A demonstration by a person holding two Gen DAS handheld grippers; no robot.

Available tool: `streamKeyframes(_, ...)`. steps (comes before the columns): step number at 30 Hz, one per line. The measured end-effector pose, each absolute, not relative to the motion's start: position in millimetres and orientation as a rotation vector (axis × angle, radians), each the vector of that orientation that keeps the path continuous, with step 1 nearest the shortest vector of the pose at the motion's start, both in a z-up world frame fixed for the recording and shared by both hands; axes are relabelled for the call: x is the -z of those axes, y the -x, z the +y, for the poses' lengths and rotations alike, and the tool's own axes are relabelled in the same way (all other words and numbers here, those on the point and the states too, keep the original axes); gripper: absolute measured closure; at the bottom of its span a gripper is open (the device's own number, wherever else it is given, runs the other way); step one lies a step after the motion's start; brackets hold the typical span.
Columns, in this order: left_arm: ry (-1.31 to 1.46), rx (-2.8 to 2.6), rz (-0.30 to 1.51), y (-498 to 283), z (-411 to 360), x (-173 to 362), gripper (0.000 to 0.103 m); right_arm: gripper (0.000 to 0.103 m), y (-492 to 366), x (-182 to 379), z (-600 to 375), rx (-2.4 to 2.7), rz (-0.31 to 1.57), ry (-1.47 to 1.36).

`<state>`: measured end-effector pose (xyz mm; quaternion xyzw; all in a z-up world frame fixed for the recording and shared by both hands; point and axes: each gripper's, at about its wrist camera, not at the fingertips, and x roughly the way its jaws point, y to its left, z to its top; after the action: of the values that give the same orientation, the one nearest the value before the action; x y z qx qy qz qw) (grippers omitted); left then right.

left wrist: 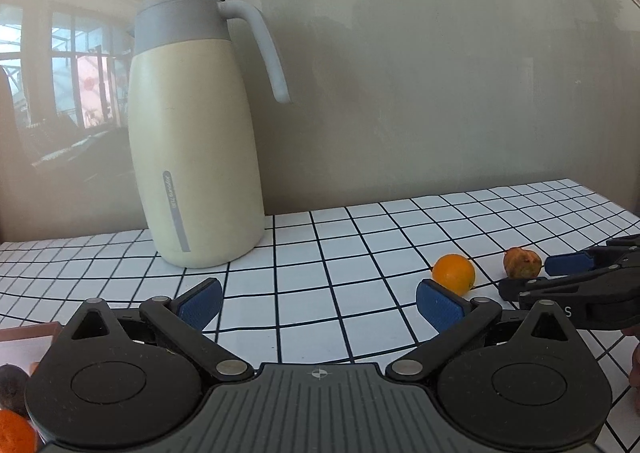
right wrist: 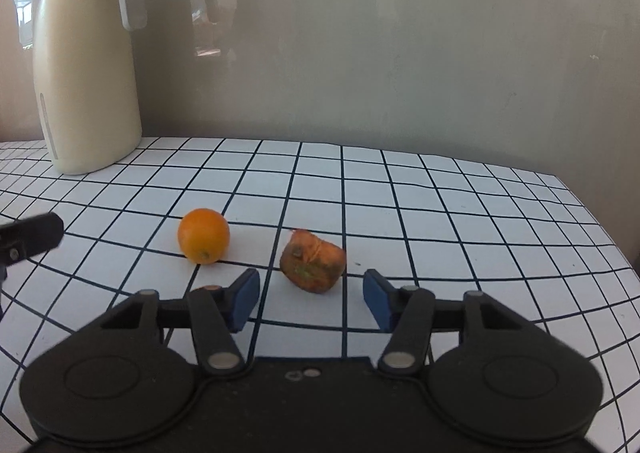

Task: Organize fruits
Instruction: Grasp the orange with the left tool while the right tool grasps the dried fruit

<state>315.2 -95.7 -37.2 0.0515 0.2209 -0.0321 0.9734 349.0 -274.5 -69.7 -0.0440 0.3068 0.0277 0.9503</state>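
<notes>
From the left wrist view, our left gripper (left wrist: 320, 303) has its fingers spread wide over bare bench (left wrist: 340, 237), holding nothing. The orange (left wrist: 454, 272) lies ahead and off to the right, just past the right-hand pad, outside the gap. The brownish shrivelled fruit (left wrist: 522, 263) lies further right, at the tip of our right gripper (left wrist: 536, 277).

From the right wrist view, our right gripper (right wrist: 311, 297) is spread too, empty, and the shrivelled fruit (right wrist: 313, 261) lies straight ahead, centred on the gap, just beyond the fingertips. We judge the right hand nearer: a short push forward should bracket it
</notes>
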Motion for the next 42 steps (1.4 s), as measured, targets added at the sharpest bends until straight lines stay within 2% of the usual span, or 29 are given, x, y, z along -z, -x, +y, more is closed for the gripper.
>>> streamKeyframes(7,-0.093,0.093,0.459,-330.7,-109.6,42.5,0.0,0.075,-364.0,70.4,-275.4,-0.059,0.638,0.085)
streamKeyframes(15,-0.058,0.137,0.528,-357.4,-143.2,54.1,0.0,0.075,-360.9,72.4,-306.9,-0.001,0.636,0.061)
streamKeyframes(18,-0.058,0.161,0.556,-364.6,-156.0,56.4,0.01,0.075,-358.3,72.9,-314.8,-0.001,0.637,0.056)
streamKeyframes(24,-0.121,0.177,0.613,-381.8,-182.8,62.4,0.011,0.075,-357.3,74.7,-319.7,-0.011,0.638,0.049)
streamKeyframes(25,-0.139,0.176,0.627,-385.1,-187.5,63.9,0.019,0.075,-355.7,74.6,-322.0,-0.011,0.639,0.045)
streamKeyframes(26,-0.158,0.175,0.634,-386.6,-192.4,64.7,0.021,0.075,-353.8,74.3,-325.0,-0.011,0.639,0.045)
streamKeyframes(30,-0.179,0.152,0.625,-387.6,-200.9,64.2,0.022,0.075,-356.2,73.9,-325.5,-0.01,0.644,0.043)
streamKeyframes(33,-0.106,0.187,0.636,-388.7,-195.9,64.1,0.046,0.072,-355.2,71.5,-324.4,-0.004,0.646,0.05)
streamKeyframes(35,-0.105,0.204,0.632,-385.8,-199.1,64.3,0.057,0.066,-357.2,70.6,-323.3,0.01,0.646,0.06)
streamKeyframes(36,-0.103,0.213,0.629,-384.0,-200.0,64.3,0.069,0.075,-356.5,70.1,-324.4,-0.001,0.65,0.045)
streamKeyframes(42,-0.072,0.235,0.62,-362.5,-195.7,62.7,0.07,0.076,-345.3,67.9,-324.8,-0.011,0.652,0.037)
